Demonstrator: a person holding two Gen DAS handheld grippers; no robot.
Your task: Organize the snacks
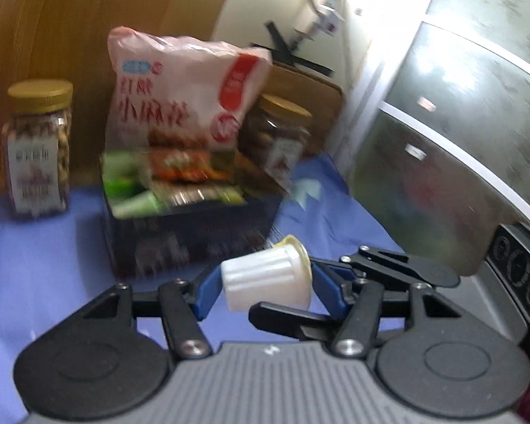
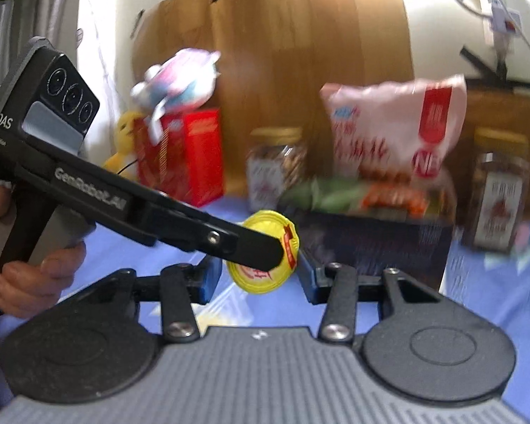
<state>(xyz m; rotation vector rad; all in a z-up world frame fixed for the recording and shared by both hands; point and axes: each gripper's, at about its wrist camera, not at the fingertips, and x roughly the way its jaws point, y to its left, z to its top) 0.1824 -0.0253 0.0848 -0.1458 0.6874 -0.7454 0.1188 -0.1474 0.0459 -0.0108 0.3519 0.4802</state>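
A small white jelly cup [image 1: 266,277] with a yellow foil lid [image 2: 263,252] is held in the air between both grippers. My left gripper [image 1: 263,282] is shut on the cup's base and lid; its black finger [image 2: 243,243] crosses the lid in the right wrist view. My right gripper [image 2: 256,275] is open, its blue pads on either side of the lid, apart from it. Behind stands a dark box [image 1: 190,226] filled with snack packets, with a pink snack bag [image 1: 180,95] upright in it.
A gold-lidded nut jar [image 1: 39,148] stands left of the box and another jar [image 1: 279,134] stands right of it. A red carton [image 2: 187,155] with a plush toy [image 2: 180,77] on top stands far left. A blue cloth [image 1: 35,265] covers the table. A wooden board stands behind.
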